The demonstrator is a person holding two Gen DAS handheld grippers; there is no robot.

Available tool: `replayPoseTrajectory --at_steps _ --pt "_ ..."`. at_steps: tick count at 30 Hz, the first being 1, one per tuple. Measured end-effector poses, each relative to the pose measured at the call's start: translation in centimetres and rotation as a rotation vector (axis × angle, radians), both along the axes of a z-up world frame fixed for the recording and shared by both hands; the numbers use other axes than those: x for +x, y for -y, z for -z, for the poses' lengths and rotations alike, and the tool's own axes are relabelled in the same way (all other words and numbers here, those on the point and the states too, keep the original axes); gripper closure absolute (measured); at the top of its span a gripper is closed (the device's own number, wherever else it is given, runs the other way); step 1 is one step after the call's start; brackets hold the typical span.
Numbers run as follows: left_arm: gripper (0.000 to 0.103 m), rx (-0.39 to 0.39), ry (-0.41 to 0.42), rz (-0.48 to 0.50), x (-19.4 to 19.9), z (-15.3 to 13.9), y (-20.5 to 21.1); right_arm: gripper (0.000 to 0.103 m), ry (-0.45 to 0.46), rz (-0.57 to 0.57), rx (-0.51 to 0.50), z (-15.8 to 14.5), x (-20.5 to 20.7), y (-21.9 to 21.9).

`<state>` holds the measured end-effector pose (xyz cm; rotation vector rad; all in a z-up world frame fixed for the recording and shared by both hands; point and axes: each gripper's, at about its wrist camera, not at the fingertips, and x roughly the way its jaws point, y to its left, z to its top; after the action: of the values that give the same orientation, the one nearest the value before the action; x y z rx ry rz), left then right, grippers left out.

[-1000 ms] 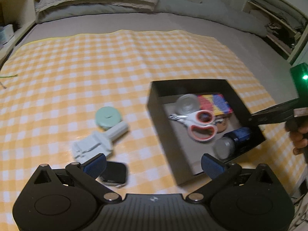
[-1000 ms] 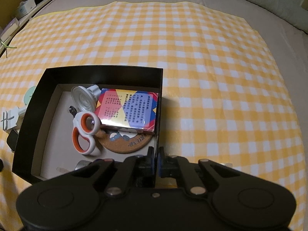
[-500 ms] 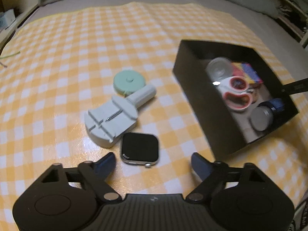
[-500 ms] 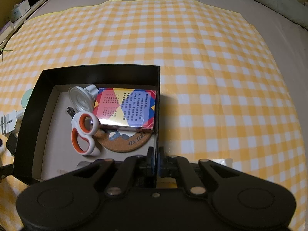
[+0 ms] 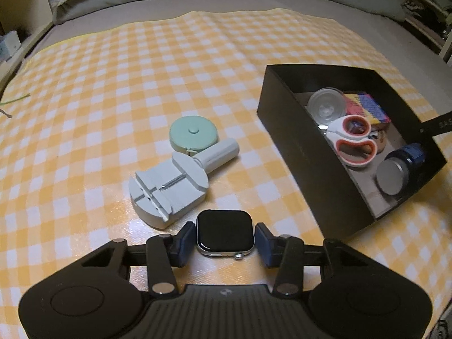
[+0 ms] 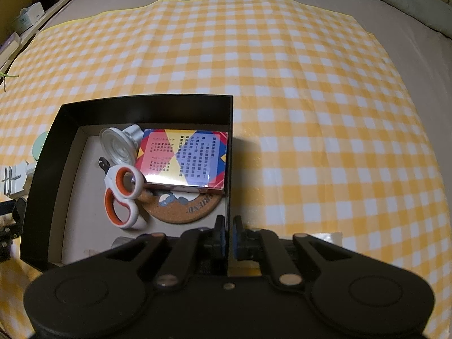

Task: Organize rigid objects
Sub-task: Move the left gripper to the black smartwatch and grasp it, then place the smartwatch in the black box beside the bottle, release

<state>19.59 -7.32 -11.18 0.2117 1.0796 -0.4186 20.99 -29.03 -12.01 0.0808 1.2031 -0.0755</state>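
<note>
**A:** On the yellow-and-white checked cloth, where is the watch compared with the left gripper?

**B:** The watch lies flat on the cloth directly between the two fingertips of the left gripper. One blue pad sits at its 9 o'clock side, the other at 3 o'clock. The jaws are narrowed to about the watch's width; the left pad looks to be touching its edge, and a thin sliver shows on the right, so I cannot tell if it is firmly clamped.

**A:** What does the watch look like?

**B:** A rounded square with a glossy black face, a silver metal rim, a small crown and button on its near edge, and no strap.

**A:** What lies around it?

**B:** At its 11 o'clock, just beside it, is a pale grey plastic tool with a cylindrical handle. Beyond that, touching the handle, is a round mint-green tape measure. At 2 o'clock stands a black open box.

**A:** What is in the box, and where is the right gripper?

**B:** Orange-and-white scissors, a colourful printed carton, a round cork coaster partly under the carton, and a clear round lid; the left view also shows a dark blue jar with a grey cap. The right gripper is pinched closed on the box's right wall, one finger inside and one outside, at the box's 5 o'clock corner.
</note>
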Motion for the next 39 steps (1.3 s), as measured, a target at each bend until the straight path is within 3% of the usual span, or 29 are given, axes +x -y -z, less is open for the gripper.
replayPoseTrajectory --at_steps 6,16,21,26,39 --pt "0.056 -0.081 -0.010 0.006 -0.7 -0.9 0.3 0.097 0.000 -0.002 -0.002 0.0 0.0 0.0" --pt "0.056 -0.233 0.086 0.074 -1.2 -6.9 2.6 0.097 0.000 -0.002 -0.001 0.1 0.1 0.0" --pt "0.056 -0.296 0.034 0.136 -1.6 -7.3 5.7 0.097 0.001 -0.003 -0.001 0.1 0.1 0.0" --pt "0.056 -0.285 -0.049 0.169 -1.9 -5.5 8.7 0.097 0.001 -0.002 -0.001 0.1 0.1 0.1" --pt "0.056 -0.193 -0.080 0.132 -0.2 -3.0 10.9 0.099 0.009 -0.013 -0.002 0.0 0.1 0.0"
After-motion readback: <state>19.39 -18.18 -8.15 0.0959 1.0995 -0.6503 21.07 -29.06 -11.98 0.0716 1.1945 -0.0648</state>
